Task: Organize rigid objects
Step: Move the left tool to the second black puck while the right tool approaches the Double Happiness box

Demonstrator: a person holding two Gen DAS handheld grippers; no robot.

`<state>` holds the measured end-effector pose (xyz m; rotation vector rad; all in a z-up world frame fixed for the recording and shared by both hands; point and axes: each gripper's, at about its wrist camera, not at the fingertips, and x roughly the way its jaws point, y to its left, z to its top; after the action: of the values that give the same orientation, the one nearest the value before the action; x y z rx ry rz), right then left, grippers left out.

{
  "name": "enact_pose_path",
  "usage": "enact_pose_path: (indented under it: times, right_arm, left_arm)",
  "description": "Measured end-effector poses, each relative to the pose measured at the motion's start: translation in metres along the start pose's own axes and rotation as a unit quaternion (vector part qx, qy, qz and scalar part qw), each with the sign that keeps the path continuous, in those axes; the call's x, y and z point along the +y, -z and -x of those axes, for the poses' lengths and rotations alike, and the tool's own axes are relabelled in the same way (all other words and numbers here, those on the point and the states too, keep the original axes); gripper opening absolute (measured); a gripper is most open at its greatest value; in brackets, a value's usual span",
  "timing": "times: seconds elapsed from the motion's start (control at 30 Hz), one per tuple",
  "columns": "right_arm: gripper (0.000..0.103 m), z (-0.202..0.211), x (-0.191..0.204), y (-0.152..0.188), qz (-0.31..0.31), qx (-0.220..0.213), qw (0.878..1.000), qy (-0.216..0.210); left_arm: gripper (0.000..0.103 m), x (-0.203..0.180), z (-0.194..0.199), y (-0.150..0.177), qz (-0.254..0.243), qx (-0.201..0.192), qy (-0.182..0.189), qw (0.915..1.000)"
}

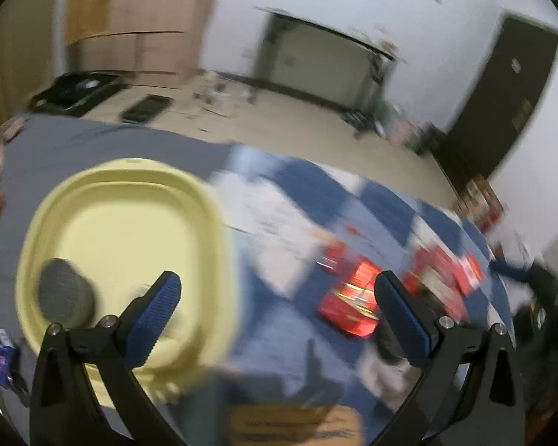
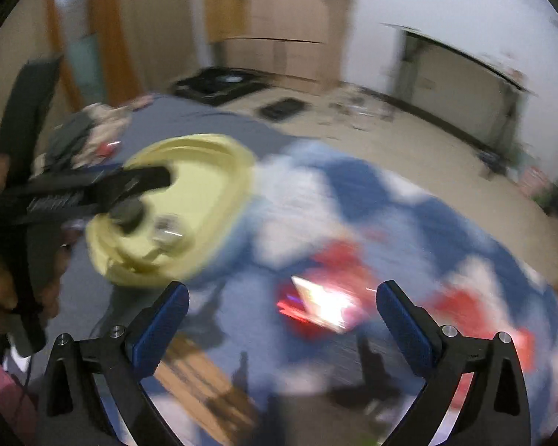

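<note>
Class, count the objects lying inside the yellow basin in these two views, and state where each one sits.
2: a dark round object near the yellow basin's near-left wall, and a small shiny object just right of it. Blur may hide others.

White walls [image 1: 409, 7] enclose a room with a pale beige floor [image 1: 297, 126]. A light wooden wardrobe [image 1: 137, 18] stands at the far left, and a dark-framed desk [image 1: 327, 63] sits against the back wall. A dark door [image 1: 502, 100] is at the right. A flat black object [image 1: 78, 91], possibly a scale, lies on the floor near the wardrobe; motion blur hides detail.
</note>
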<state>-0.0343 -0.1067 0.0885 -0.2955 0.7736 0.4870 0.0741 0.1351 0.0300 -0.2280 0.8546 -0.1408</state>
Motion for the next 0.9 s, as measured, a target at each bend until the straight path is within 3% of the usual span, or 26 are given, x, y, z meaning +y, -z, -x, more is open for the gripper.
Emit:
enact_pose_path:
  times: [0.1,0.17,0.27,0.37,0.5,0.67,0.9]
  right_arm:
    - [0.103,0.036,-0.064,0.025,-0.034,0.011,0.997,0.068]
    - [0.103,0.057,-0.103,0.045,-0.077,0.014,0.992,0.1]
    - [0.103,0.07,-0.145,0.071,-0.158,0.005,0.983,0.093]
    - [0.103,0.063,-0.173,0.095,-0.197,0.006,0.979,0.059]
    - [0.103,0.047,-0.196,0.108,-0.168,0.04,0.983,0.067]
    - [0.103,0.025,-0.228,0.105,-0.191,0.059,0.978,0.055]
    - [0.103,-0.015,-0.225,0.094,-0.129,0.06,0.988,0.062]
  left_arm:
    - [0.103,-0.045,-0.009,0.005,-0.031,0.054,0.017,0.9979]
    - [0.103,-0.072,-0.009,0.011,-0.065,0.069,0.009,0.9954]
    - [0.103,-0.104,-0.013,0.023,-0.12,0.052,0.013,0.9913]
    - [0.103,-0.122,-0.03,0.042,-0.162,0.06,0.03,0.9846]
    - [0.103,-0.135,-0.043,0.053,-0.179,0.076,0.051,0.9796]
    - [0.103,-0.145,-0.062,0.059,-0.171,0.098,0.048,0.9791]
    - [0.103,-0.151,-0.09,0.062,-0.142,0.116,0.052,0.9818]
